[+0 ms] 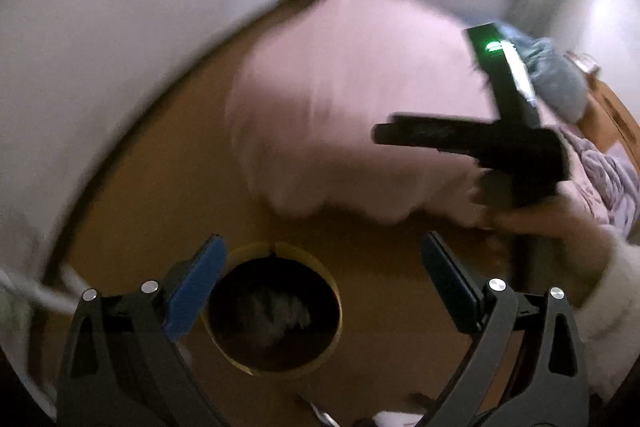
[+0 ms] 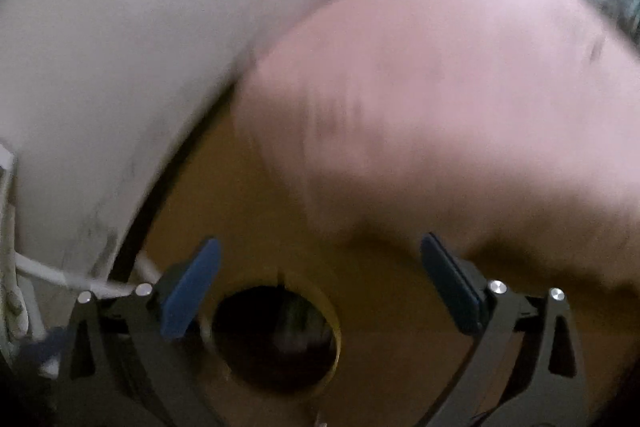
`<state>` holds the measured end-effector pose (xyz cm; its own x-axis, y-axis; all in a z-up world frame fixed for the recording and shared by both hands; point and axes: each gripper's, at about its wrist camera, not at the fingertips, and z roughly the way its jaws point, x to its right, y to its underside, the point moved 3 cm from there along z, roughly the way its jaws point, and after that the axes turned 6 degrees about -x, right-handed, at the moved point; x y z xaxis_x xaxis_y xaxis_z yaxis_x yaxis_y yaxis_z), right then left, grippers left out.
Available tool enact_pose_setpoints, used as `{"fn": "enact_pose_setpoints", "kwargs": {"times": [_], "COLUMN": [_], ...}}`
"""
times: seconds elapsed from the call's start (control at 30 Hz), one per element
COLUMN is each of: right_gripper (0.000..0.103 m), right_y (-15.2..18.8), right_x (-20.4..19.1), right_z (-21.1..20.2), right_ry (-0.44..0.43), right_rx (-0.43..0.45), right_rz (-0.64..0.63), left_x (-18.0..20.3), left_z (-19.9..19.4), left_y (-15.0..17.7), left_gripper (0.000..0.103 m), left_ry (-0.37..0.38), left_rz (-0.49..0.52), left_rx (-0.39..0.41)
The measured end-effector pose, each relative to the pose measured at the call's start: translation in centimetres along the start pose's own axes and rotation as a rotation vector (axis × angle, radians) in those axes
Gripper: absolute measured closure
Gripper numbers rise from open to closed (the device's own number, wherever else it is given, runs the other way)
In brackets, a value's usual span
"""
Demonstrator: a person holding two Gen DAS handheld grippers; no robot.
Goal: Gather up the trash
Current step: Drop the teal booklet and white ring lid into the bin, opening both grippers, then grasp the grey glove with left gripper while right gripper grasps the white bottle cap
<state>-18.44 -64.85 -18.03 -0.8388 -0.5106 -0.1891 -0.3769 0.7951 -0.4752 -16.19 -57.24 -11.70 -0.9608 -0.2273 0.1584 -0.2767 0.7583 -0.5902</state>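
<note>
A round yellow-rimmed trash bin (image 1: 272,311) stands on the wooden floor just below my left gripper (image 1: 320,287), which is open and empty. Crumpled pale trash (image 1: 276,311) lies inside the bin. The bin also shows in the right wrist view (image 2: 276,335), dark inside, beneath my right gripper (image 2: 320,287), which is open and empty. In the left wrist view the other gripper (image 1: 500,143) appears as a black device with a green light, held in a hand at the right, above the pink bedding.
A bed with pink bedding (image 1: 352,99) fills the middle and right of both views (image 2: 460,99). A white wall (image 1: 120,47) runs along the left, with white cables (image 2: 60,279) at its foot. Wooden floor (image 1: 380,267) lies around the bin.
</note>
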Motion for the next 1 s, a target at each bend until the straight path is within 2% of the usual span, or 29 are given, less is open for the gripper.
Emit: {"fn": "enact_pose_setpoints", "kwargs": {"times": [0.03,0.07,0.13,0.2,0.27,0.33,0.43,0.53,0.57,0.67,0.73,0.87,1.0], "right_gripper": [0.006,0.006,0.006,0.006,0.006,0.006,0.006,0.006,0.006,0.006,0.006,0.006,0.006], "right_y": [-0.6,-0.9,-0.7,0.0,1.3,2.9,5.4,7.5,8.3,11.1,12.8,17.0,20.3], "right_x": [-1.2,-2.7,-6.9,-10.5,-14.4,-19.1,-26.5,-32.4,-34.6,-40.9,-45.4,-51.5,-56.5], "right_z": [-2.1,-4.2,-7.5,-9.3,-10.2,-10.5,-10.4,-10.6,-10.7,-11.6,-11.9,-13.3,-14.2], "right_ry": [-0.001,-0.011,-0.065,-0.116,-0.163,-0.219,-0.313,-0.385,-0.415,-0.500,-0.548,-0.635,-0.678], "right_rx": [0.062,0.118,0.201,0.237,0.249,0.232,0.206,0.186,0.177,0.158,0.135,0.070,0.041], "right_rz": [-0.037,-0.082,-0.188,-0.283,-0.390,-0.493,-0.625,-0.695,-0.722,-0.826,-0.896,-1.019,-1.118], "left_x": [0.2,-0.4,-2.1,-5.9,-11.1,-15.2,-23.3,-28.9,-31.5,-36.5,-38.3,-40.0,-42.4], "left_z": [-2.6,-6.4,-10.4,-15.3,-20.3,-23.6,-30.0,-34.8,-36.9,-39.7,-40.4,-39.4,-37.5], "left_y": [-0.5,-0.9,-0.8,0.3,3.0,5.8,13.2,19.4,22.2,26.7,28.3,28.2,27.5], "left_gripper": [0.007,0.006,0.006,0.006,0.006,0.006,0.007,0.007,0.007,0.007,0.007,0.010,0.022], "left_ry": [-0.027,-0.087,-0.166,-0.283,-0.406,-0.493,-0.657,-0.784,-0.807,-0.802,-0.782,-0.754,-0.715], "left_rz": [0.019,0.027,0.003,-0.074,-0.201,-0.309,-0.536,-0.701,-0.779,-0.901,-0.918,-0.886,-0.856], "left_rx": [0.057,0.126,0.172,0.219,0.251,0.258,0.237,0.196,0.180,0.131,0.108,0.073,0.038]}}
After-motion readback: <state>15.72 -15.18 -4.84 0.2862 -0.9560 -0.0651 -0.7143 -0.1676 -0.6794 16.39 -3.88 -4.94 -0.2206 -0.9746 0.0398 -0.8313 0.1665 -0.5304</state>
